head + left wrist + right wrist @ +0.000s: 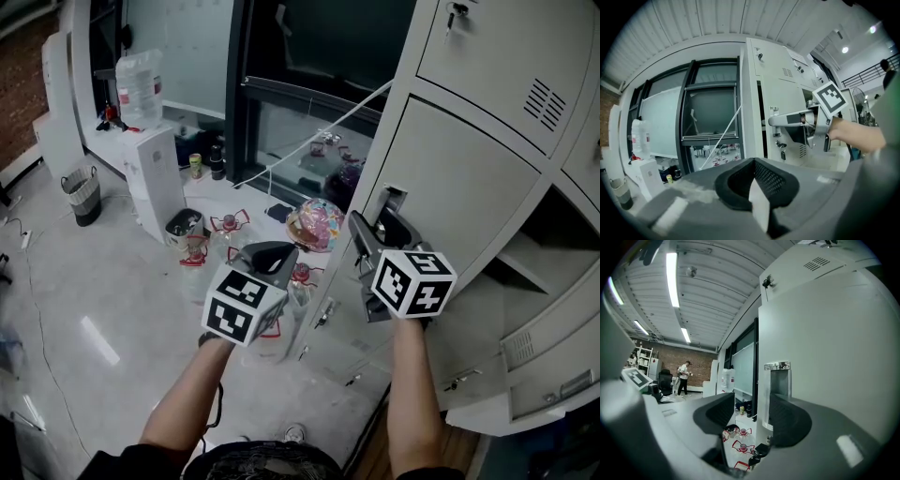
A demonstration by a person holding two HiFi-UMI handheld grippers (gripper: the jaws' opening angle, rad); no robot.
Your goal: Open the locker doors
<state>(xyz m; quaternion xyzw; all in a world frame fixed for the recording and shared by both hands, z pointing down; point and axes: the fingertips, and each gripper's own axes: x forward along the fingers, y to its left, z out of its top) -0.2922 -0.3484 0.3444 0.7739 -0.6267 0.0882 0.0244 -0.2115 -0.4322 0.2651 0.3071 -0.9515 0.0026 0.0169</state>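
Observation:
A bank of pale grey lockers fills the right of the head view. The middle door has a recessed metal handle at its left edge. My right gripper is level at that handle with its jaws open. In the right gripper view the door's free edge runs down between the jaws of the right gripper, below the handle, and no pad visibly presses on it. My left gripper hangs away from the lockers, shut on nothing. A lower right locker stands open.
A water dispenser with a bottle and a bin stand at the left. Several bottles and a colourful bundle lie on the floor by the window. A white cord slants to the lockers. A person stands far off.

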